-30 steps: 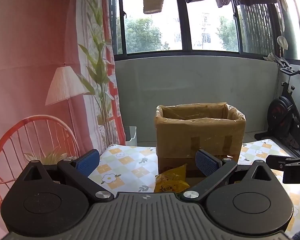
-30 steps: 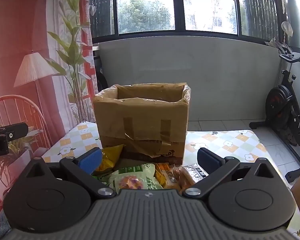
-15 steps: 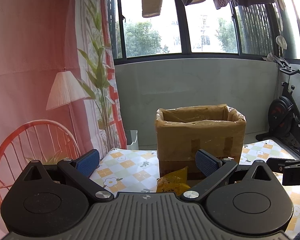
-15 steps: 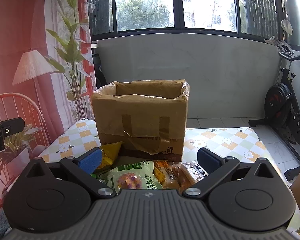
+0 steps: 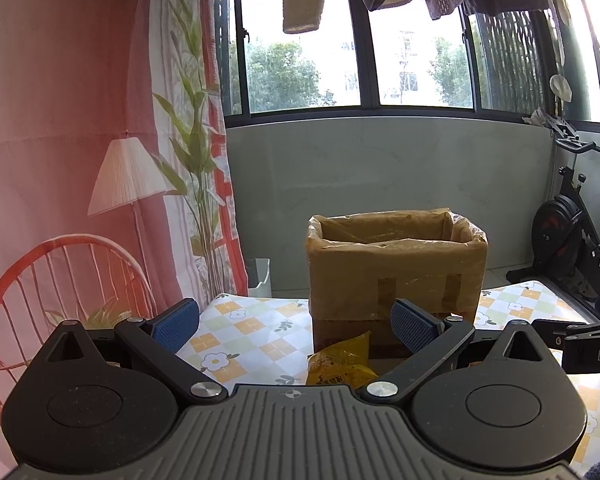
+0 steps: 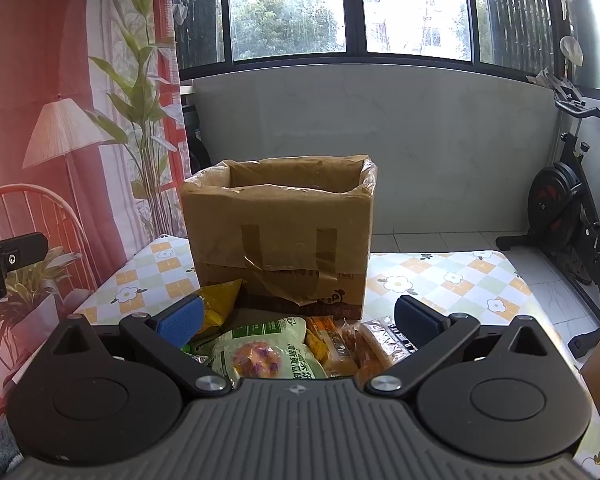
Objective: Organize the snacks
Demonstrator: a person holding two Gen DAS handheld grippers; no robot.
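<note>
Illumination is daylight entering through the window [image 5: 380, 40] at the rear of both views. The panes are overexposed: the sky area clips to white and detail beyond the trees is washed out. The cardboard box [image 6: 280, 236] is backlit; its near face reads darker than its rim. The tablecloth [image 6: 452, 280] receives soft, even light, with a dim shadow at the box base. A reddish cast covers the left side of each frame, over the printed backdrop [image 5: 60, 120]. Fisheye distortion bends vertical lines toward the edges. Focus is sharp at centre; gripper bodies in the foreground are dark and low in detail
</note>
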